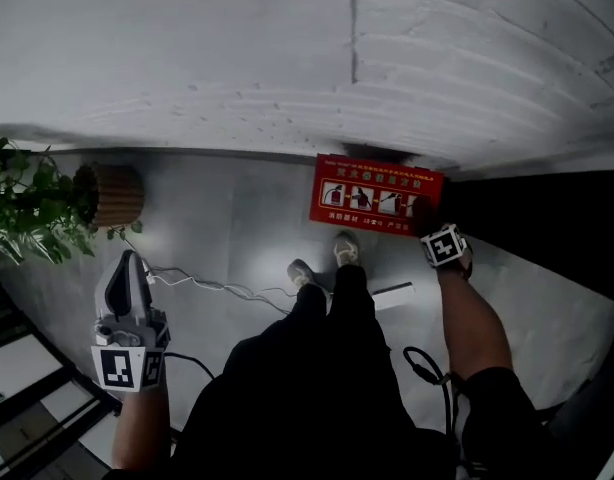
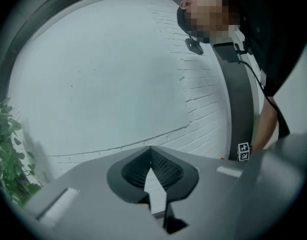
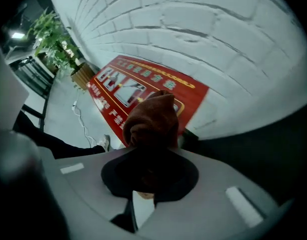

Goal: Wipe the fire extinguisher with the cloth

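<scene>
rust-brown cloth (image 3: 152, 119) gripped in the right claw (image 1: 427, 223)
it hangs at the red fire extinguisher box's (image 1: 375, 196) right end by the far wall (image 1: 287, 58); left claw (image 1: 127, 263), near left, closed, empty.

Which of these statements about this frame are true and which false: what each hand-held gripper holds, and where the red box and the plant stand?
1. The right hand-held gripper is closed on a brown cloth. True.
2. The left hand-held gripper also grips a cloth. False: its jaws are together with nothing between them.
3. The red box stands at the foot of the white brick wall. True.
4. In the head view, the potted plant stands to the right of the red box. False: it stands far to the left.
</scene>
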`<state>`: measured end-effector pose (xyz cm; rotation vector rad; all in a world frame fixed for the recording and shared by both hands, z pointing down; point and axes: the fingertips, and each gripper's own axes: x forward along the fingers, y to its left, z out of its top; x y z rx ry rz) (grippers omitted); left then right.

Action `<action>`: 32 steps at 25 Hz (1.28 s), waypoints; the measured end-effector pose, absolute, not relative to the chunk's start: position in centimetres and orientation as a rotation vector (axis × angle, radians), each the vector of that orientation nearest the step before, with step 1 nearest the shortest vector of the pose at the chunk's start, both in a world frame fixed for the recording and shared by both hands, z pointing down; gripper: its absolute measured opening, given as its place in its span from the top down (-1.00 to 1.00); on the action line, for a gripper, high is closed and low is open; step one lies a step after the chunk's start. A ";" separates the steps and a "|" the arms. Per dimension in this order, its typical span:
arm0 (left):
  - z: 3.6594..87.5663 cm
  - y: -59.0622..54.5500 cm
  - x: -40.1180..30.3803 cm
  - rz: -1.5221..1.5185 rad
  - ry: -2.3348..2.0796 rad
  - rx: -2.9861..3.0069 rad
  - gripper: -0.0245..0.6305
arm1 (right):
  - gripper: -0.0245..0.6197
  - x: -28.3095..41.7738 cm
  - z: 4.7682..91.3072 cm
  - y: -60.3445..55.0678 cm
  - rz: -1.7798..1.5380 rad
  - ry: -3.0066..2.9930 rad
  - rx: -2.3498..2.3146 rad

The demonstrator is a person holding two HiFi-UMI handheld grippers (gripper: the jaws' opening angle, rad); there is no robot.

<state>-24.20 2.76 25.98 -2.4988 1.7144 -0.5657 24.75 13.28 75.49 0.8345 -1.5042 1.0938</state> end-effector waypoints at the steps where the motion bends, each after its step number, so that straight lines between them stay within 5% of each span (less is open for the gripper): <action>1: 26.1 2.3 -23.8 -0.563 1.691 -2.513 0.93 | 0.80 26.5 75.6 13.6 1.114 -1.474 0.868; 6: 26.5 1.9 -24.3 -0.561 1.711 -2.517 0.93 | 0.80 32.7 74.2 11.7 1.115 -1.399 1.151; 16: 25.4 9.0 -33.1 -0.676 2.108 -2.224 0.93 | 0.80 5.5 72.6 -8.2 0.532 -1.924 0.676; 21: 24.5 13.6 -37.3 -0.685 2.350 -2.029 0.93 | 0.80 -2.7 74.7 -10.3 0.439 -1.895 0.450; 27: 26.8 14.8 -35.7 -0.767 2.353 -2.081 0.93 | 0.80 -2.1 75.8 -10.0 0.453 -1.897 0.429; 32: 26.8 10.4 -33.7 -0.719 2.202 -2.214 0.93 | 0.80 5.8 75.8 -7.4 0.649 -1.811 0.555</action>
